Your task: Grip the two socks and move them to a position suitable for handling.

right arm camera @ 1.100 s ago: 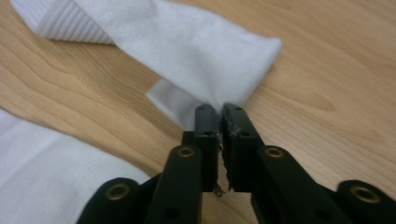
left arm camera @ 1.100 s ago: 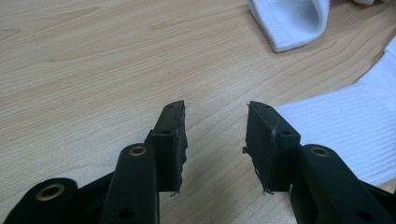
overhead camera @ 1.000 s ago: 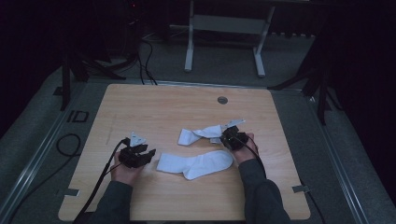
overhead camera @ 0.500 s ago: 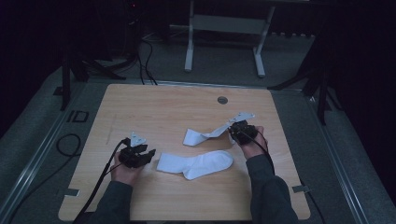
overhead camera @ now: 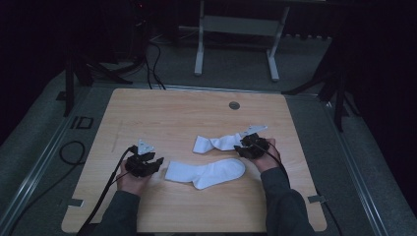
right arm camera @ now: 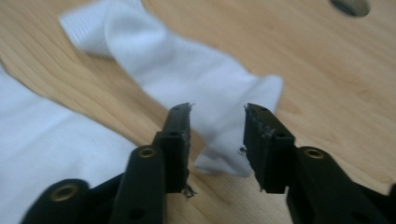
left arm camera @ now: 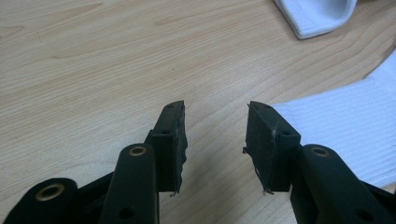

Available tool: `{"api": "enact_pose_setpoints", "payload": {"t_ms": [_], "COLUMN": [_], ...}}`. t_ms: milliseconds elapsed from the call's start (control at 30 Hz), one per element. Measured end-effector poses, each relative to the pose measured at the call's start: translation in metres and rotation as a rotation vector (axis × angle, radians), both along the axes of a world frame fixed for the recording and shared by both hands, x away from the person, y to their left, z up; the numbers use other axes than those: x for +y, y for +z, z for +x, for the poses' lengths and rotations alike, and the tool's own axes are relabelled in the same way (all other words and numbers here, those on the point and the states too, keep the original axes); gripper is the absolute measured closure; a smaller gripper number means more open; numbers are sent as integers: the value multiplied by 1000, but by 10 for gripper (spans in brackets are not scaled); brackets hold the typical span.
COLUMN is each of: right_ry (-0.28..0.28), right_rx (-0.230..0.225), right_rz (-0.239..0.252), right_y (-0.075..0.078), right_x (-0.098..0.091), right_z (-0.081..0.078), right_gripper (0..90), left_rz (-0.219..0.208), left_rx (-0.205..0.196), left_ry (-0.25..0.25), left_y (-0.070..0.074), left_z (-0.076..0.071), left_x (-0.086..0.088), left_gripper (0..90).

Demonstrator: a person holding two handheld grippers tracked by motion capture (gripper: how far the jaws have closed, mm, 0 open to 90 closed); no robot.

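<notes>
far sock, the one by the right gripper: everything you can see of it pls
The far sock is white, ribbed knit at the cuff, smoother along the foot. It lies flat and stretched out on the wooden table, cuff towards the table's middle, toe end by the right gripper. That gripper's jaws have just been opening; they now stand apart above the toe end, pads not pressing it. It lies apart from the near sock, with bare wood between.

Probably a dim lab: bare wooden table (overhead camera: 162, 113), floor cables (overhead camera: 155, 59), metal stand (overhead camera: 236, 29).
</notes>
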State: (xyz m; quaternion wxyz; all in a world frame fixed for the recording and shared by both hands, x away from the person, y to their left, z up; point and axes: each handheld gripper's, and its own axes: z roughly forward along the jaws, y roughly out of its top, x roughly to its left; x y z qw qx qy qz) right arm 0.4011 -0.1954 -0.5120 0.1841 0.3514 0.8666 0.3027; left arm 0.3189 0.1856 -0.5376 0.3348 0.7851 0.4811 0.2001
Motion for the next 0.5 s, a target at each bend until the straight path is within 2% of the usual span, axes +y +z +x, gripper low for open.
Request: {"api": "enact_pose_setpoints", "payload": {"t_ms": [100, 167, 267, 300, 367, 500], "right_ry": [-16, -47, -99, -99, -138, -145], "right_rx": [-22, -35, -39, -39, -23, 7], "right_rz": [60, 73, 49, 49, 28, -5], "right_y": [9, 12, 10, 10, 2, -9], "right_x": [-11, -17, -23, -23, -25, -22], "right_z": [0, 2, 5, 5, 11, 18], "right_gripper": [585, 661, 816, 816, 883, 896], "left_rz": [1, 0, 0, 0, 0, 2], "left_rx": [-1, -2, 0, 0, 0, -1], "left_ry": [0, 0, 0, 0, 0, 1], "left_y": [0, 0, 0, 0, 0, 0], "left_z": [0, 0, 0, 0, 0, 0], "left_x": [0, 0, 0, 0, 0, 0], "left_gripper": [578, 578, 578, 578, 578, 578]}}
